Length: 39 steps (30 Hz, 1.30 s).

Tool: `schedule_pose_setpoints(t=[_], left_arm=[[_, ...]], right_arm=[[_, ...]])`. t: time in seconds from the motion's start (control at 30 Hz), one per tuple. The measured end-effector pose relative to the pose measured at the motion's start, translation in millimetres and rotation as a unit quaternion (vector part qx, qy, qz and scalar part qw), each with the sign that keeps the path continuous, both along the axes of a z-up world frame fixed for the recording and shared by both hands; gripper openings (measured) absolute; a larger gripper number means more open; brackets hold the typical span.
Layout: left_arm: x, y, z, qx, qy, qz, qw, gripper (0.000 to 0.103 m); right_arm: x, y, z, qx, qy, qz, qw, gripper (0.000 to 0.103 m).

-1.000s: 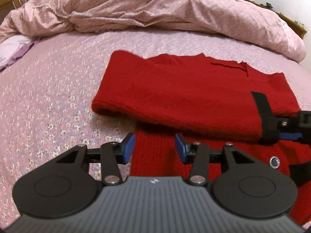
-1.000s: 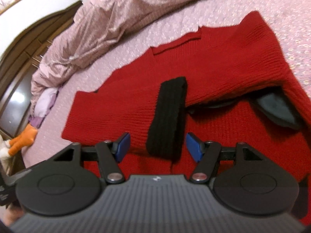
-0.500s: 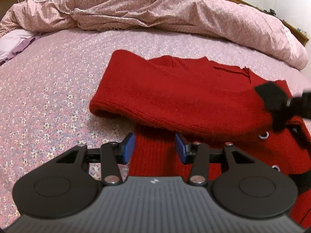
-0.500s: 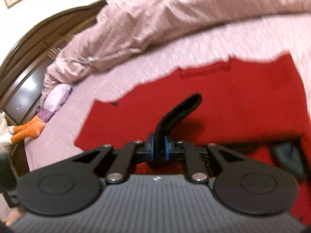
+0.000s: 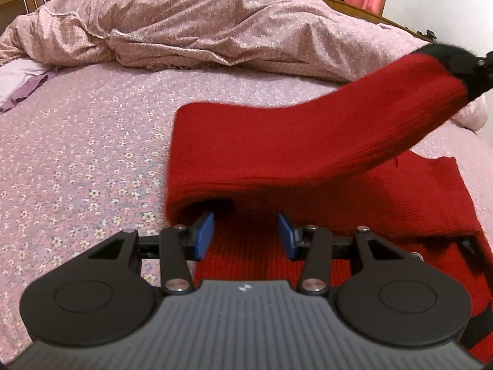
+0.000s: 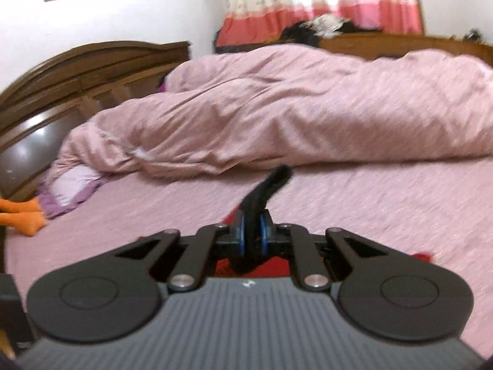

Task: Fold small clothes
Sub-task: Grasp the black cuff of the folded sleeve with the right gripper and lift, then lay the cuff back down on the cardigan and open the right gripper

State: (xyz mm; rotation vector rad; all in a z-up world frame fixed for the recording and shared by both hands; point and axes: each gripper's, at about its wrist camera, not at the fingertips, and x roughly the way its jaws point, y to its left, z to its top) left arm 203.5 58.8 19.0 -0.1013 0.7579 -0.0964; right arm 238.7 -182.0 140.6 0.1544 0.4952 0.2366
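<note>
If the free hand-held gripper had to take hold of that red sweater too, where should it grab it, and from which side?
Probably at the thick folded edge of the red sweater, just ahead of the left hand-held gripper. The fold there is lifted slightly off the layer below, leaving a gap one finger could slide into. Coming in low and straight ahead from the near side suits it. The right hand-held gripper already pinches the black cuff.

The left gripper (image 5: 245, 234) is hovering with blue pads apart over the red sweater (image 5: 308, 160) lying on the flowered bedsheet (image 5: 86, 141). Toward two o'clock, the sweater's sleeve with its black cuff (image 5: 443, 54) is hanging lifted. A rumpled pink duvet (image 5: 215, 24) is lying at twelve o'clock.
</note>
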Motion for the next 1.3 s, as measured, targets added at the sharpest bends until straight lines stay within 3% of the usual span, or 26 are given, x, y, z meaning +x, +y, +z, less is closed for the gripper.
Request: schedule_pose_setpoints(t=[0.13, 0.3, 0.57, 0.77, 0.97, 1.07, 1.17, 1.3], left_arm=[[10, -3, -13, 0.006, 0.015, 0.006, 0.9998, 0.052], [19, -2, -26, 0.022, 0.041, 0.022, 0.9987, 0.052], [3, 0, -15, 0.017, 0.026, 0.005, 0.9995, 0.052], [-1, -9, 7, 0.025, -0.019, -0.021, 0.9993, 0.052], [19, -21, -7, 0.033, -0.013, -0.013, 0.9993, 0.052], [29, -16, -21, 0.074, 0.008, 0.023, 0.9970, 0.053], [32, 4, -26, 0.007, 0.023, 0.044, 0.9988, 0.055], [28, -1, -21, 0.025, 0.018, 0.020, 0.9993, 0.055]], right_arm=[[9, -32, -9, -0.019, 0.003, -0.045, 0.999, 0.013], [19, -62, -52, -0.020, 0.046, -0.088, 0.995, 0.013], [25, -80, -118, -0.011, 0.113, -0.128, 0.985, 0.013], [11, -81, -88, 0.010, 0.047, -0.132, 0.990, 0.013], [8, -85, -56, 0.003, -0.001, -0.135, 0.991, 0.013], [12, -88, -64, -0.017, 0.012, -0.144, 0.989, 0.013], [16, -100, -87, -0.010, 0.048, -0.158, 0.986, 0.013], [21, -105, -128, -0.028, 0.096, -0.177, 0.979, 0.013]])
